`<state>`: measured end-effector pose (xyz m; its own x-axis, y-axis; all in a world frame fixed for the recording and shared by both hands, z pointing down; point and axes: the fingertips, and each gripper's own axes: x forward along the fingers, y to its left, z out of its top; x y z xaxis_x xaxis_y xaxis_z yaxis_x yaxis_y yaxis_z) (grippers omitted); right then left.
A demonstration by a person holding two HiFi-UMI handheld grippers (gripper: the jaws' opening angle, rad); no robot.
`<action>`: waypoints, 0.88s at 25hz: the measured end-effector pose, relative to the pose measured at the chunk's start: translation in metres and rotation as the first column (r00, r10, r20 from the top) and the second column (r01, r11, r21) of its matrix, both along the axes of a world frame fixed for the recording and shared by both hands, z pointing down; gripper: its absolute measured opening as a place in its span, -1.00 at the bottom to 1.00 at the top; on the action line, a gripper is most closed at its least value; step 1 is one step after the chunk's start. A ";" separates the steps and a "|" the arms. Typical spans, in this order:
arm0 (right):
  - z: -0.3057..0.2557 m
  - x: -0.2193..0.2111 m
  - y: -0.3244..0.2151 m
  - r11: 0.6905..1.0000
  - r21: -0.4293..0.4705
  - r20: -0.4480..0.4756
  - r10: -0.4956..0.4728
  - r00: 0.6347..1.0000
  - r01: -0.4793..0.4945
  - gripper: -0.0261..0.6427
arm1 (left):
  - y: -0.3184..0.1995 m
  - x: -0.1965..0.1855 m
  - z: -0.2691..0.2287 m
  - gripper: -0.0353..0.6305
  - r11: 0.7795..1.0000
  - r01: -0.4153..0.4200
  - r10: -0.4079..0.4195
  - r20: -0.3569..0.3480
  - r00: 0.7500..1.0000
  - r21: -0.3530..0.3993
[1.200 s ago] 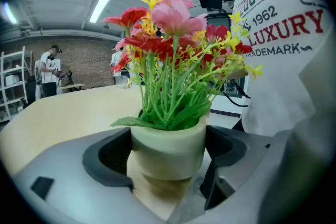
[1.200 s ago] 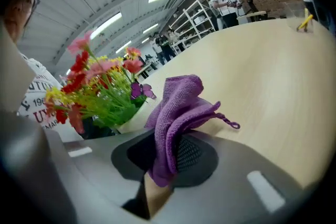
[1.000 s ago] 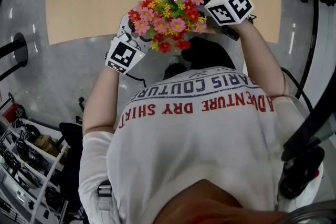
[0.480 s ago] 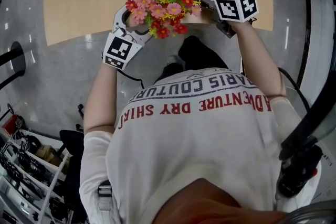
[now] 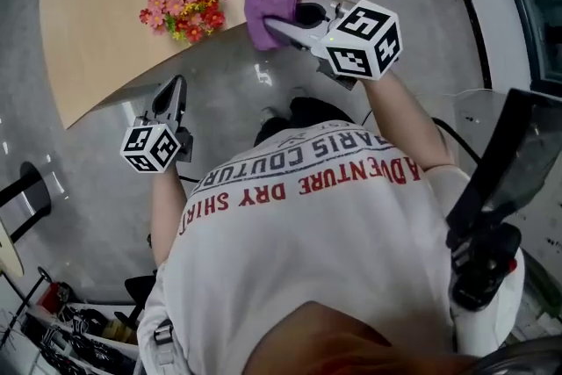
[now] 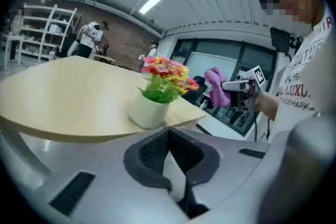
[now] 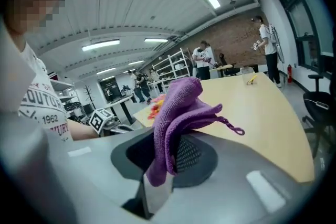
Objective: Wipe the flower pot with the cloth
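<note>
Moved since a second ago: the flower pot (image 5: 184, 6), which I had carried at the table's near edge, stood alone on the table (image 5: 97, 57); my left gripper (image 5: 172, 94) had come back off it, and my right gripper (image 5: 285, 29) had drawn away from the flowers.
Floor (image 5: 97, 180): grey and glossy, under my left gripper.
Table: pale wood with a curved near edge.
Shirt (image 5: 307, 233): white with red and dark lettering, filling the lower head view.
Right gripper: jaws clamped on the cloth (image 5: 268, 4), held just over the table's edge.
Left gripper: jaws had just been closing and met with nothing between them; it pointed toward the table from over the floor, well apart from the pot.
Marker cubes: one on each gripper, the right (image 5: 362, 38) nearer the head camera than the left (image 5: 151, 147).
Cloth: purple, bunched, rising above the pads, a small loop of cord hanging from one corner; beside the flowers but apart from them.
Flower pot: white and upright near the table's edge, with green leaves and pink, red and yellow blooms; neither gripper touched it.
</note>
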<state>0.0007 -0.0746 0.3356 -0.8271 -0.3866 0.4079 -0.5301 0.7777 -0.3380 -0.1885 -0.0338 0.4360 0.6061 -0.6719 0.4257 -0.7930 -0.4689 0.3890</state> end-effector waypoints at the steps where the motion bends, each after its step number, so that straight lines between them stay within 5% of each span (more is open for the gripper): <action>1: -0.004 -0.001 0.023 0.999 -0.001 0.012 -0.033 0.999 0.033 -0.77 | 0.015 0.018 -0.008 -0.89 1.000 -0.022 0.022 -0.033 0.999 -0.008; 8: -0.013 0.016 0.180 0.972 -0.066 0.094 -0.218 0.971 0.224 -0.77 | 0.114 0.128 -0.082 -0.89 0.993 -0.113 0.117 -0.142 0.983 0.030; 14: 0.003 0.095 0.343 0.981 -0.046 0.067 -0.185 0.980 0.189 -0.76 | 0.270 0.216 -0.111 -0.89 0.985 -0.151 0.160 -0.109 0.981 0.083; 22: -0.034 0.183 0.499 0.995 0.032 0.064 -0.100 0.993 0.099 -0.76 | 0.446 0.297 -0.161 -0.89 0.986 -0.067 0.077 -0.062 0.995 0.151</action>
<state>0.1838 0.4243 0.3014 -0.8866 -0.3117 0.3417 -0.4271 0.8352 -0.3464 0.1088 0.4127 0.2753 0.6794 -0.6780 0.2805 -0.7290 -0.5806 0.3625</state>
